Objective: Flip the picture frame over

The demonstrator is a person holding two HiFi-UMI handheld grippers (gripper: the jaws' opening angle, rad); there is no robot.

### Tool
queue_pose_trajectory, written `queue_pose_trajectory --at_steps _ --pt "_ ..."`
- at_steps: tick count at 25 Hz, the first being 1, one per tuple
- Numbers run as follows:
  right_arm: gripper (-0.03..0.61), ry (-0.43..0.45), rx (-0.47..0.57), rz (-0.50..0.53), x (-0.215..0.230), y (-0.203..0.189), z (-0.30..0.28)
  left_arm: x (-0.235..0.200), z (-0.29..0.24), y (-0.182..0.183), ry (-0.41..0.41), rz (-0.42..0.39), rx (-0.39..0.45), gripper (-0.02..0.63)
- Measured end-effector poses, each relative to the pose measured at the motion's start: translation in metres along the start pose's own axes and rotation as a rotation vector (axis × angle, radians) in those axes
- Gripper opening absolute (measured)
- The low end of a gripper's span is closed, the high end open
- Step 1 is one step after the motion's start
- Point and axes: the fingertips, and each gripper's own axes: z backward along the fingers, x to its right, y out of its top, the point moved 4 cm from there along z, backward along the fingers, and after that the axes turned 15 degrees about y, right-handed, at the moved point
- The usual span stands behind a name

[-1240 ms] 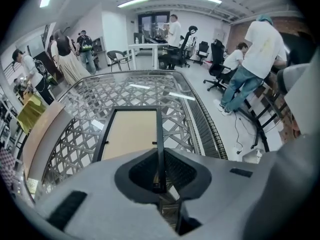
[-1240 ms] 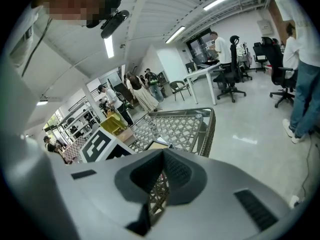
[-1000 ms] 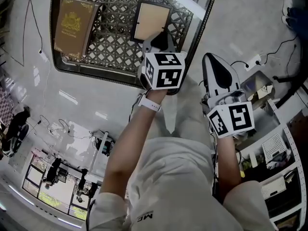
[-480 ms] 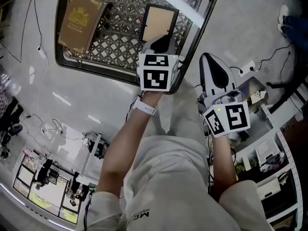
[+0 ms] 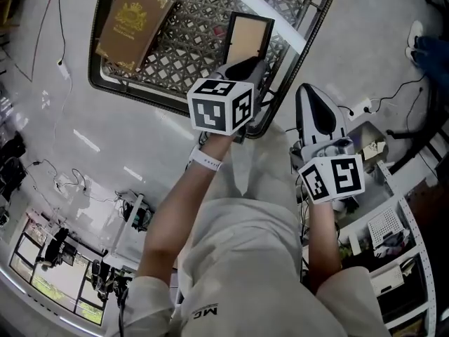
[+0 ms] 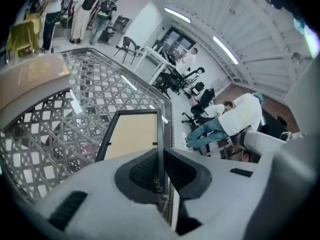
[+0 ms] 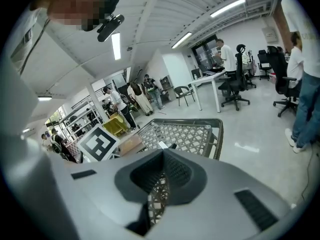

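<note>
The picture frame (image 5: 247, 37) has a thin black rim and a tan face. It stands tilted over the lattice table (image 5: 140, 93), its near edge raised. My left gripper (image 5: 242, 67) is shut on that near edge. In the left gripper view the black rim of the frame (image 6: 132, 134) runs straight between the pads of the left gripper (image 6: 159, 156). My right gripper (image 5: 310, 90) hangs off the table's right side, apart from the frame. In its own view the right gripper (image 7: 161, 176) has its jaws together with nothing between them.
A brown book (image 5: 133, 23) with a gold crest lies on the table's left part. Shelves (image 5: 393, 223) with clutter stand at the right, and cables and a power strip (image 5: 361, 107) lie on the floor. People and office chairs (image 7: 240, 79) stand farther off.
My left gripper has risen and rolled with the frame in it, tipping the frame up off the table. The right gripper has lifted slightly.
</note>
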Motion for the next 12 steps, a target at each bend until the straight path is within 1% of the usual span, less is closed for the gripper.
queue_pose_trajectory --at_steps 2,4,12 --pt "0.017 -0.001 -0.001 0.001 -0.003 0.0 0.0 0.0 0.002 0.0 -0.069 0.079 0.004 0.055" --pt "0.017 -0.003 -0.002 0.0 -0.005 -0.001 -0.002 -0.002 0.004 0.0 -0.115 0.142 0.002 0.055" --pt "0.017 -0.003 -0.008 -0.012 -0.014 -0.007 -0.012 -0.012 0.007 0.002 -0.249 0.26 0.002 0.055"
